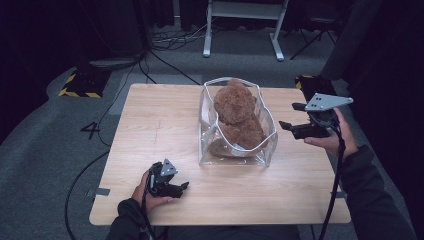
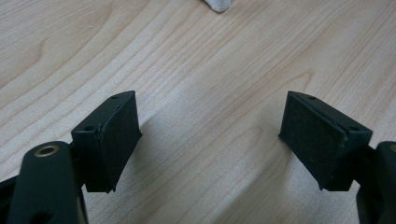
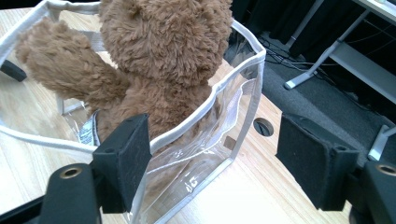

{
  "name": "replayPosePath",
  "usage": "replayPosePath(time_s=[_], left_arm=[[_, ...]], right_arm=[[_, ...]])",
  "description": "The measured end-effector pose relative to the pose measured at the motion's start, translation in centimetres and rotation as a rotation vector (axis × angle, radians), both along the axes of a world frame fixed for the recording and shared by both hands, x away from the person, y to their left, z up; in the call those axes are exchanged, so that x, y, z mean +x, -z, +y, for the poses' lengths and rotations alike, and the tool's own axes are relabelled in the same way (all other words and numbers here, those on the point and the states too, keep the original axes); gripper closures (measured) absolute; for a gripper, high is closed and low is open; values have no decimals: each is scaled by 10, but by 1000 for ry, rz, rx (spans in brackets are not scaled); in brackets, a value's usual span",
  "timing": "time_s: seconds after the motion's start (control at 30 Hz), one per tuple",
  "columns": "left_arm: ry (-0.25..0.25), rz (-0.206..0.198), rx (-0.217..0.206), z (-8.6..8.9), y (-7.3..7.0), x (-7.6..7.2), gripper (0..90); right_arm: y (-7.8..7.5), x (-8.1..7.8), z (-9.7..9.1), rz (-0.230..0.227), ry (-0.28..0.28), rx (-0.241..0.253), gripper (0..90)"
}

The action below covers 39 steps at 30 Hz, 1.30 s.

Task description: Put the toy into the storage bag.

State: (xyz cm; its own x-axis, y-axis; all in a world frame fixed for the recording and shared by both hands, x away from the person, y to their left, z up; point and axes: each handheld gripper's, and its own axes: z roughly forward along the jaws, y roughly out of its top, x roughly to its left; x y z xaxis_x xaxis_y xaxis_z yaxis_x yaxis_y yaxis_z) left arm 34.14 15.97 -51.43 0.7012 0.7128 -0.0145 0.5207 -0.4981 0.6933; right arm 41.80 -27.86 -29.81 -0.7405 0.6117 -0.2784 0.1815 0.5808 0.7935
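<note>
Left gripper [image 2: 210,135]: jaws spread wide, nothing between the pads, only bare wood grain beneath. In the high view this left gripper [image 1: 170,187] sits low over the table [image 1: 150,130] near its front edge, toward the front left corner, held by the left hand [image 1: 150,195].

Right gripper [image 3: 215,154]: jaws spread wide, empty, aimed at the clear plastic bag [image 3: 219,140]. In the high view it [image 1: 292,120] hangs above the right edge, just beside the bag [image 1: 240,152], held by the right hand [image 1: 335,137].

The bag stands open at the table's centre and contains a brown plush bear [image 1: 237,112].
</note>
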Motion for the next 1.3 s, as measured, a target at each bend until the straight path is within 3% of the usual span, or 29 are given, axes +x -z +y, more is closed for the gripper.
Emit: replayPosePath(time_s=[0.83,1.3], left_arm=[[-2,1,3,0,0,0,197],[-1,1,3,0,0,0,197]], right_arm=[[19,-14,-14,19,-3,-39,249],[41,-15,-21,42,27,-68,231]])
